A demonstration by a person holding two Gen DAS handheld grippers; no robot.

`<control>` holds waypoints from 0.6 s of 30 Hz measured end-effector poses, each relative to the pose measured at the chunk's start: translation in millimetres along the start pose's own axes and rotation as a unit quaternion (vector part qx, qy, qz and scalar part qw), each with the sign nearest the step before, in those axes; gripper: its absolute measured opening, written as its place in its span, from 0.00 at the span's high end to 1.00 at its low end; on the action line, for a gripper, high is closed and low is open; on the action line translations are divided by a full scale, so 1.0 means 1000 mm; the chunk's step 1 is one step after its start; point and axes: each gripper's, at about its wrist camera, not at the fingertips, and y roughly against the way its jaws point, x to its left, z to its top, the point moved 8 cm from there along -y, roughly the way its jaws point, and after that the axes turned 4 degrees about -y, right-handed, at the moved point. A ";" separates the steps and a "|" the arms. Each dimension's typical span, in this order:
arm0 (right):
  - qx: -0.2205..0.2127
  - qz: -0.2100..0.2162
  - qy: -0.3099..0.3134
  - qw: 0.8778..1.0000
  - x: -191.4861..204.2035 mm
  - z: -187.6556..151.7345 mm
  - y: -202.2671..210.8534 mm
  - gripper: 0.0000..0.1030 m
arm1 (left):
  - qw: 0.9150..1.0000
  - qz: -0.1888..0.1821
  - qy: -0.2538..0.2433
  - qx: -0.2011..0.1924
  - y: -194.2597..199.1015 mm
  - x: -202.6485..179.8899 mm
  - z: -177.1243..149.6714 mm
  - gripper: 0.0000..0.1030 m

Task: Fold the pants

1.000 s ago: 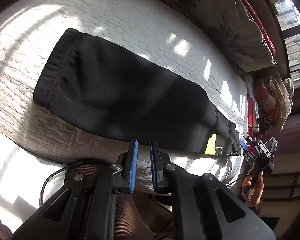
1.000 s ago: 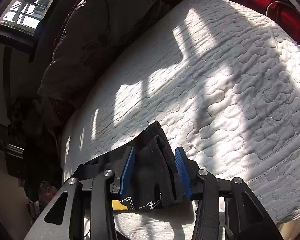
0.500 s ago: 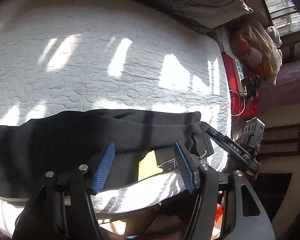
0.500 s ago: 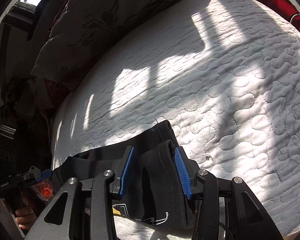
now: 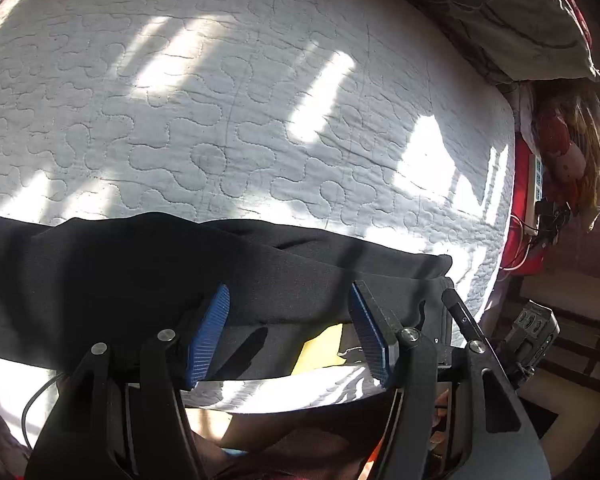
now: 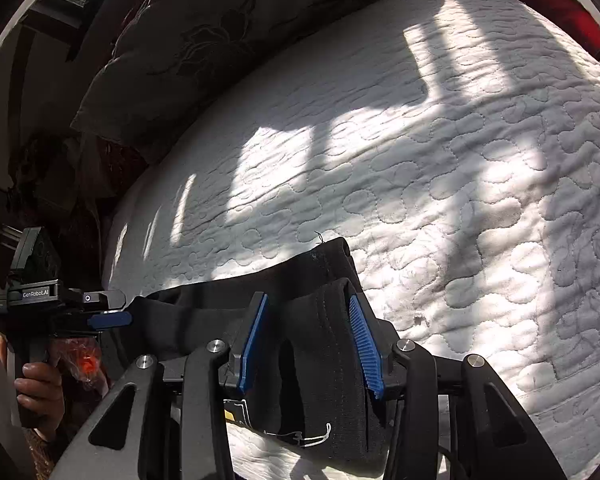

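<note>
1. The pants (image 5: 148,280) are black and lie along the near edge of a white quilted mattress (image 5: 260,128). In the left wrist view they run as a long dark band from the left border to the right end of the bed.

2. The end of the pants by the mattress's right edge is doubled over on itself (the upper layer ends in a stitched hem). A yellow tag (image 5: 320,350) shows on the cloth below that layer.

3. The left gripper (image 5: 288,336) has its jaws spread wide. The two blue pads (image 5: 206,336) stand apart on either side of the tag, above the cloth, and neither pad presses on it; this gripper is released.

4. The right gripper (image 6: 308,344) straddles a raised ridge of the pants (image 6: 324,364) near the hem. The cloth fills the gap between the blue pads (image 6: 364,348), and both pads bear against the fold, so this gripper grasps the pants.

5. In the right wrist view the left gripper (image 6: 108,318) appears at the left border, just beside the pants' edge. A hand (image 6: 38,384) holds its black handle.

6. A white thread loop (image 6: 316,438) hangs from the cloth below the right gripper's pads (near the bottom of that view).

7. A brown pillow (image 6: 204,40) with a flower pattern rests against the far side of the mattress.

8. Bright bars of sunlight cross the mattress top.

9. A red surface with a white power strip (image 5: 536,184) sits past the mattress's right end.
</note>
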 end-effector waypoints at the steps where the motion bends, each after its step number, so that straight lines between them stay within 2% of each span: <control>1: 0.002 -0.002 0.005 1.000 0.001 0.000 -0.001 0.60 | 1.000 0.007 0.000 0.010 -0.005 0.002 -0.001 0.41; 3: 0.000 -0.009 0.022 1.000 0.004 0.000 -0.001 0.65 | 0.999 0.023 -0.001 0.026 -0.015 0.004 -0.003 0.41; 5: 0.002 -0.025 0.043 0.999 0.007 -0.001 -0.003 0.76 | 0.999 0.037 -0.006 0.035 -0.024 0.003 -0.003 0.41; 7: 0.004 -0.042 0.059 0.997 0.008 -0.003 -0.005 0.83 | 0.998 0.056 -0.010 0.038 -0.031 0.002 -0.001 0.41; 10: 0.010 -0.059 0.073 0.996 0.009 -0.005 -0.008 0.84 | 0.997 0.067 -0.009 0.048 -0.037 0.003 0.001 0.41; 15: 0.012 -0.045 0.051 0.998 0.007 -0.005 -0.007 0.80 | 0.998 0.044 0.012 0.047 -0.030 0.008 0.006 0.41; 18: 0.013 -0.041 0.043 0.998 0.007 -0.005 -0.008 0.80 | 0.996 0.045 0.034 0.069 -0.034 0.018 0.013 0.41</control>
